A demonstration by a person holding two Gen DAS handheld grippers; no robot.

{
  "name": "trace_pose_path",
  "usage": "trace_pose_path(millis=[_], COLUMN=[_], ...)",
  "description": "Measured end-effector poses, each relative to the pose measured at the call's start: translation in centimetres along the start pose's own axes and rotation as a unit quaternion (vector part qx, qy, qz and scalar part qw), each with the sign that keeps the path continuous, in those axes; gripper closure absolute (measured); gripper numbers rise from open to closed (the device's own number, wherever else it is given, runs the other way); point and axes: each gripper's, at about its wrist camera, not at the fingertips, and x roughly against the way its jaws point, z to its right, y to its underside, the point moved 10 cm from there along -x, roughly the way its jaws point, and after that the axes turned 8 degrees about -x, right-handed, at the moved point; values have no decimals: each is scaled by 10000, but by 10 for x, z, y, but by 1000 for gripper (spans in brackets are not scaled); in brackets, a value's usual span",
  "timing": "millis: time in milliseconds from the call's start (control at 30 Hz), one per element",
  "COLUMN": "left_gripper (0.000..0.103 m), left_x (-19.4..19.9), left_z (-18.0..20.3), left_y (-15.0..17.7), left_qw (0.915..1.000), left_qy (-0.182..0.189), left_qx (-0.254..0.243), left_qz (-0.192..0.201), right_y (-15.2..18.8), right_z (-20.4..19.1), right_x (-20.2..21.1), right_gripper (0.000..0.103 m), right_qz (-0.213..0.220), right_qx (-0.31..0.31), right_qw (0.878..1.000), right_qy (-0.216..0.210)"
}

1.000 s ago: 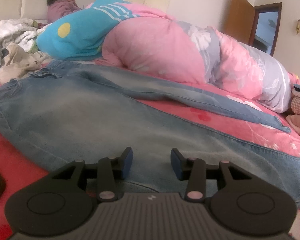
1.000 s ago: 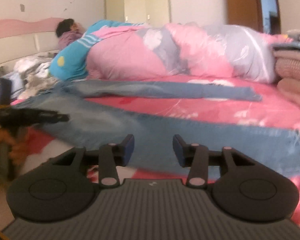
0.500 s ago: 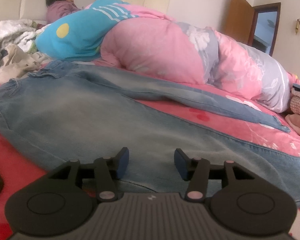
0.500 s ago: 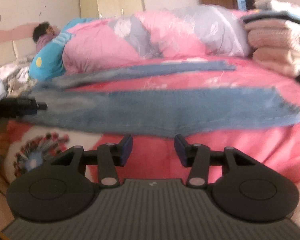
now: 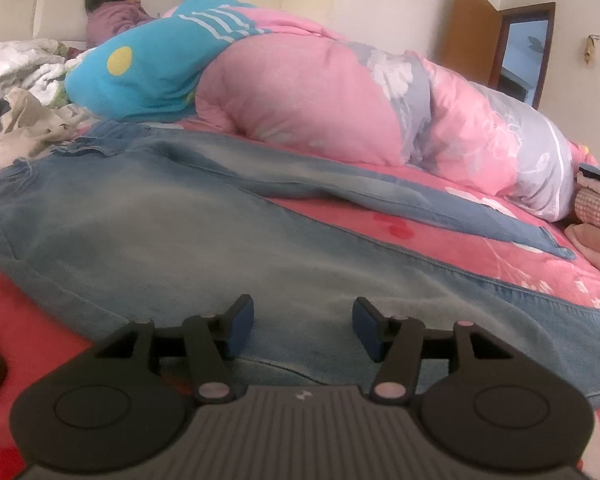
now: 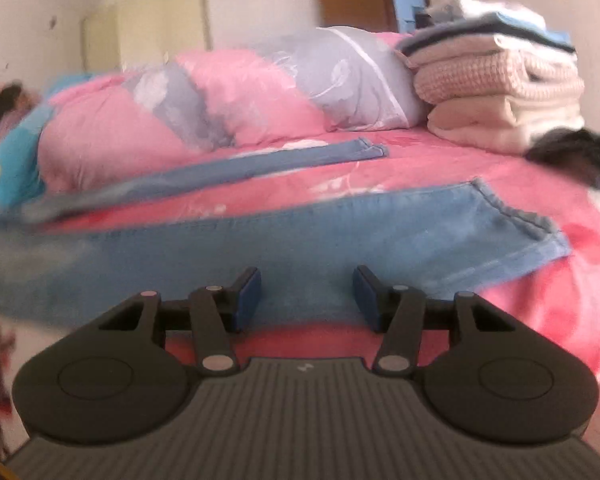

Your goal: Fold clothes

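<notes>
**Jeans spread flat on the bed, both grippers empty and opening**

Bed (image 5: 480, 256): pink floral sheet fills both views. Rolled quilt (image 5: 320, 108) lies across the upper middle of the left-wrist frame; a folded stack (image 6: 496, 92) sits upper right in the right-wrist frame.

Jeans (image 5: 180, 240): laid out across the centre of the frame, legs parted in a V, near leg hem (image 6: 524, 224) at right centre. Judged fairly heavy, soft denim, not slippery; thick seams should give a firm hold. Best taken at waistband and hem edge.

Left gripper (image 5: 303, 330): lower centre, jaws opening, about half spread, nothing between them, low over the near leg; contact unclear.

Right gripper (image 6: 306, 300): lower centre, likewise opening, empty, near the leg's lower edge.
</notes>
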Motion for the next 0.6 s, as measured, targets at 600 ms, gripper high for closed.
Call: trace_pose_path(millis=[600], left_gripper=[38], left_x=[0], left_z=[4], left_y=[1], left_qw=[9999], left_qy=[-15], left_qx=[-100], left_qz=[12], right_y=[-20], right_z=[69], right_x=[-9], right_gripper=[49], right_qz=[188], right_qx=[-916], right_qw=[9942], right_qy=[535])
